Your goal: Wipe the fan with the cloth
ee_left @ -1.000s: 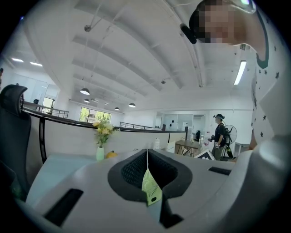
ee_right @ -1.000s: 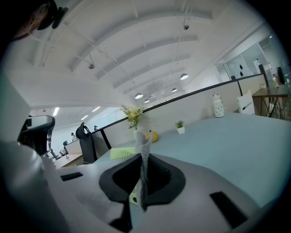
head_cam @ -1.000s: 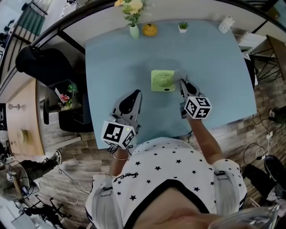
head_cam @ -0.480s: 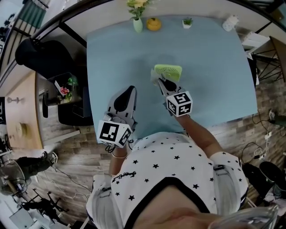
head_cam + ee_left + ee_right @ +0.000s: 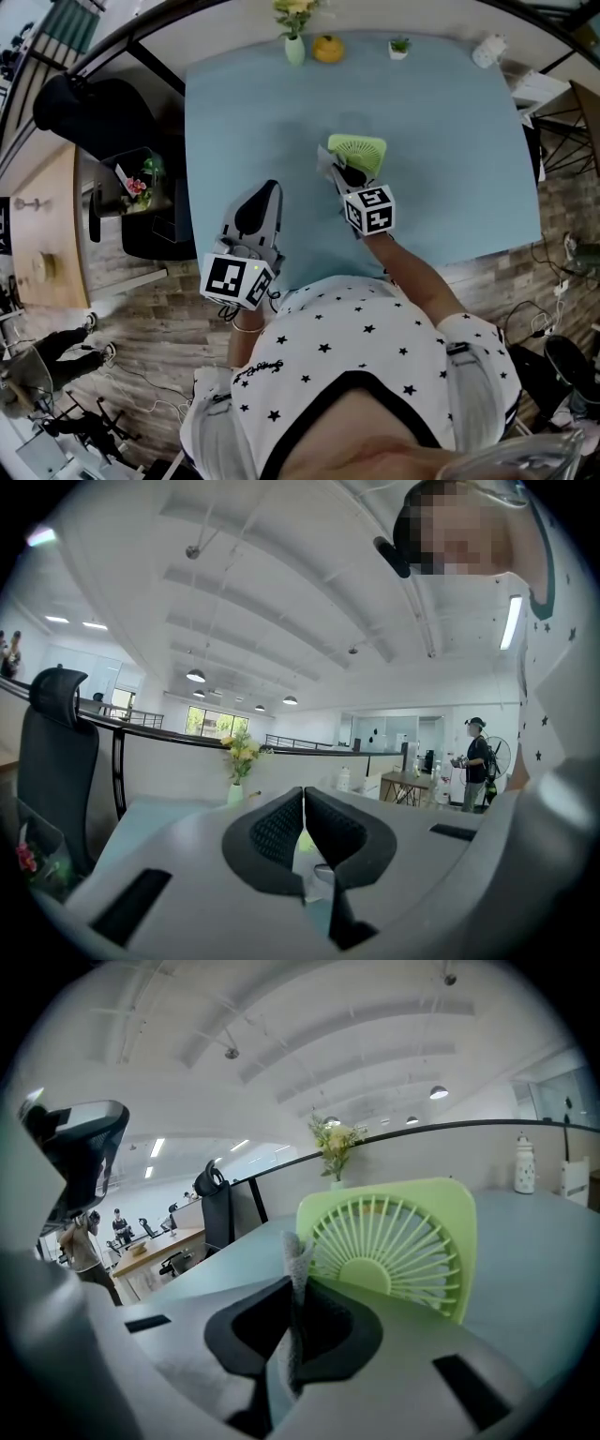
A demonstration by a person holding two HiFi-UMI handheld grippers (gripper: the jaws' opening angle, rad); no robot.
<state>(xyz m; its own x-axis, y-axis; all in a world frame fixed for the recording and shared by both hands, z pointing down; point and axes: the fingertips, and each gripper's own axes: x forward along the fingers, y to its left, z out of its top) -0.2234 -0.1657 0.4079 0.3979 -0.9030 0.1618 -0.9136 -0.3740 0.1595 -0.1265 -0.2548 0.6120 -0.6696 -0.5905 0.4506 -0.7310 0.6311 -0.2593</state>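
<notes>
While right tool (image 5: 295,1288) pinches cloth (image 5: 298,1249) | fan (image 5: 394,1241) unmoved | left tool (image 5: 303,810) empty

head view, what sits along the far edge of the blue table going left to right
pale green vase of yellow flowers -> round orange object -> small green plant in a white pot -> white bottle

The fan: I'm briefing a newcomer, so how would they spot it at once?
Find the pale blue table. Near its middle stands the fan, just beyond the right gripper holding a cloth. It alone is a light green square with a round slatted grille.
</notes>
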